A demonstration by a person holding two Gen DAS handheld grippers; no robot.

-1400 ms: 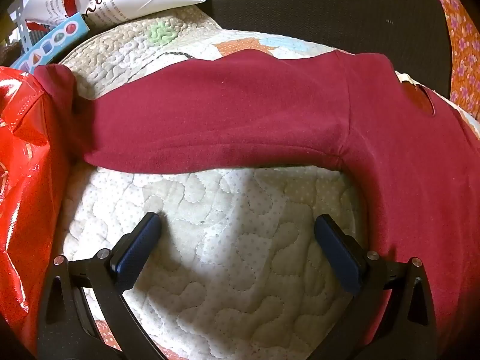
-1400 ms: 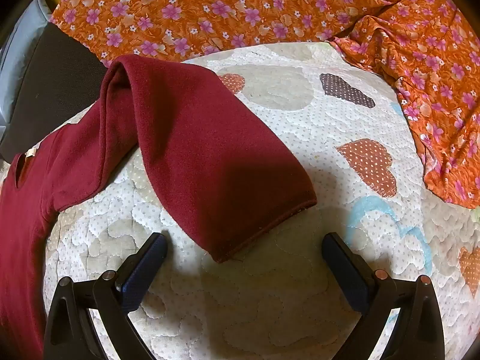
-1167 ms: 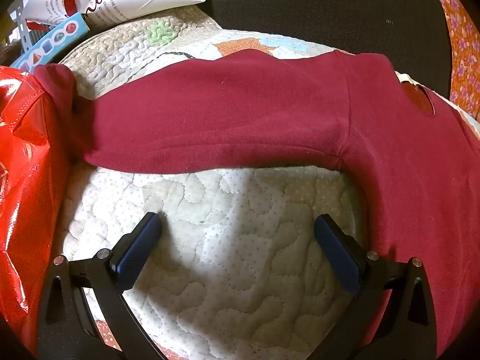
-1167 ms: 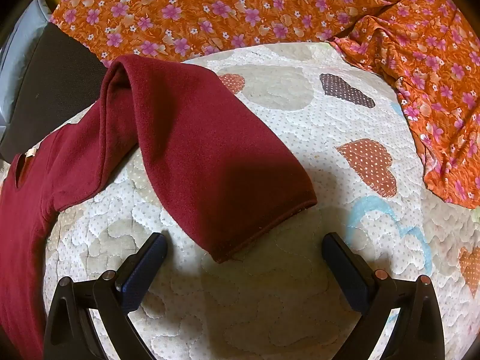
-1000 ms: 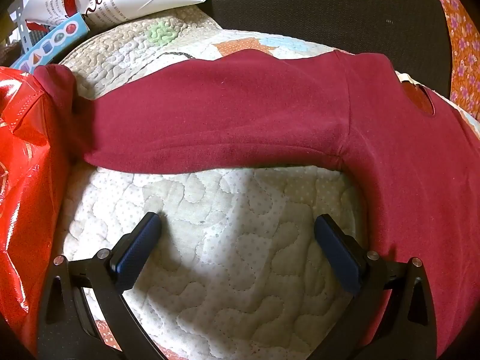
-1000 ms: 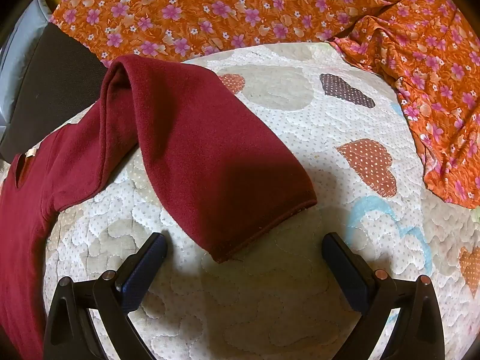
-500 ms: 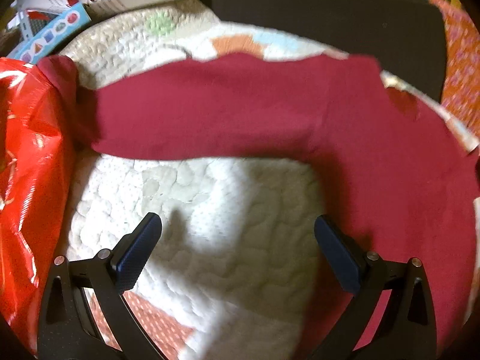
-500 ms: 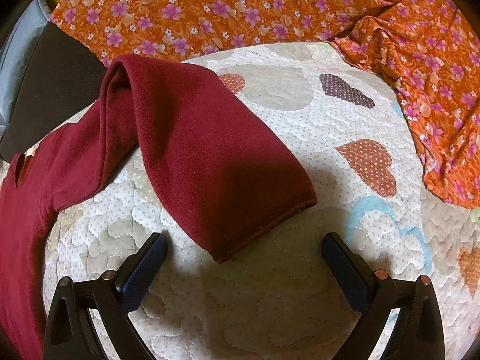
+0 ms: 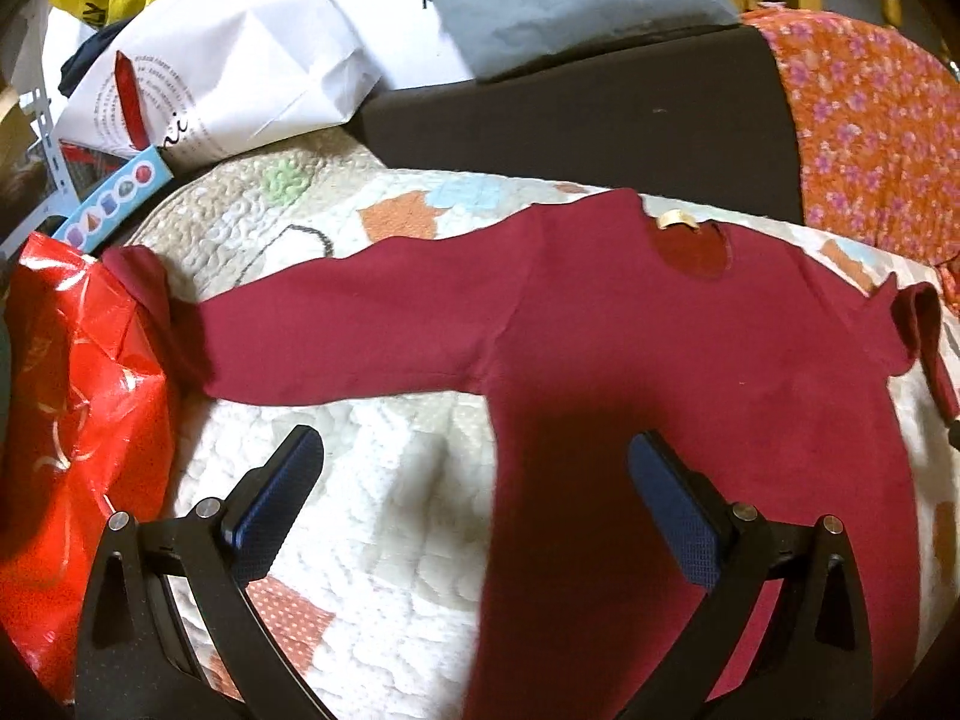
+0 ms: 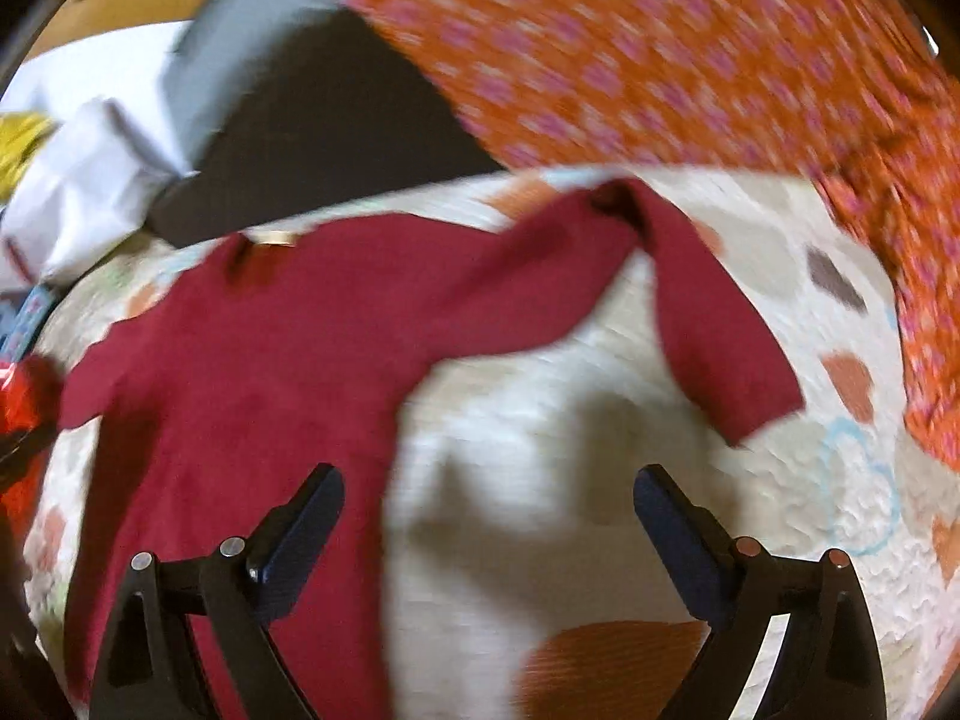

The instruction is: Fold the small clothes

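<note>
A white paper bag (image 9: 228,78) is showing the handwritten letters "ni"; its smaller circular print is staying too tiny to read.

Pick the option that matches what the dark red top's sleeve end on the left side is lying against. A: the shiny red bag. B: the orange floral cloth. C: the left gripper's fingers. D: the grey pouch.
A: in the left wrist view the sleeve end of the dark red top lies against the shiny red bag.
</note>
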